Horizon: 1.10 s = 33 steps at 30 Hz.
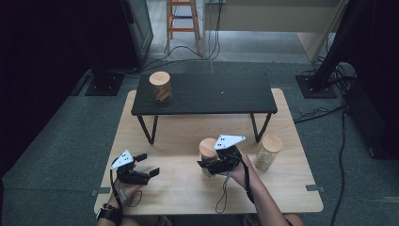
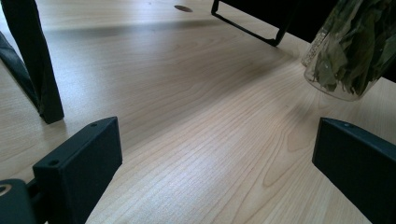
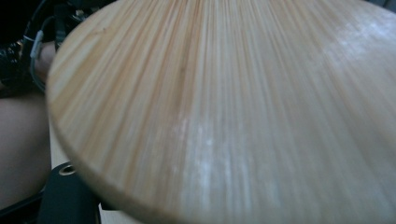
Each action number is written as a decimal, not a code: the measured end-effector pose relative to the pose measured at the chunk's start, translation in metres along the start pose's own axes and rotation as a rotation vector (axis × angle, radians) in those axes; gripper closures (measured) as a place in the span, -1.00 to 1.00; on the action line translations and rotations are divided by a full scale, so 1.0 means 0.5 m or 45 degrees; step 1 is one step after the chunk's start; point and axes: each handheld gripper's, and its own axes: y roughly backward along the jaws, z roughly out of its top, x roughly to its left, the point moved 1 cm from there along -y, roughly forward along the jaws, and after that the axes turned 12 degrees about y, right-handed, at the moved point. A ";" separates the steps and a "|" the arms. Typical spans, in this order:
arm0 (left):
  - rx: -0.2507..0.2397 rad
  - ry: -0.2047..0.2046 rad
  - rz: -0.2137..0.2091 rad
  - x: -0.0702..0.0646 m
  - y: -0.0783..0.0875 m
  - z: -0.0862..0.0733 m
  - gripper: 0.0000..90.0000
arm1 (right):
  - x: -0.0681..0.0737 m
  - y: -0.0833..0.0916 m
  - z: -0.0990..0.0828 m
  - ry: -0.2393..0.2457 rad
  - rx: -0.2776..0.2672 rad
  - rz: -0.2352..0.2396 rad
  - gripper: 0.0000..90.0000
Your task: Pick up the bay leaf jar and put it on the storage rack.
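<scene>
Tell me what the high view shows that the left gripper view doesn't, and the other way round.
High view alone: the right gripper shut on a wooden-lidded jar, the black shelf top carrying another jar, and a grain jar. Left gripper view alone: close up, the leaves inside the held jar, whose glass base hangs tilted above the wood. Both share the light wooden table, the shelf's black legs and the open left gripper.

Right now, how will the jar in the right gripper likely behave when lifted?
The leaf-filled jar is probably light, since dried leaves show through it. Its clear wall looks like glass, so likely slippery and fragile. Tall and narrow, it may tip when set down.
</scene>
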 end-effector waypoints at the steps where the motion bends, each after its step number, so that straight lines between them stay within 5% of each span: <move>1: 0.000 0.001 0.000 0.000 0.000 0.000 -0.96 | -0.001 0.001 0.004 -0.001 -0.004 0.004 -0.45; 33: 0.002 0.004 -0.005 0.002 0.000 0.001 -0.96 | -0.039 0.019 0.134 0.058 -0.005 0.052 -0.44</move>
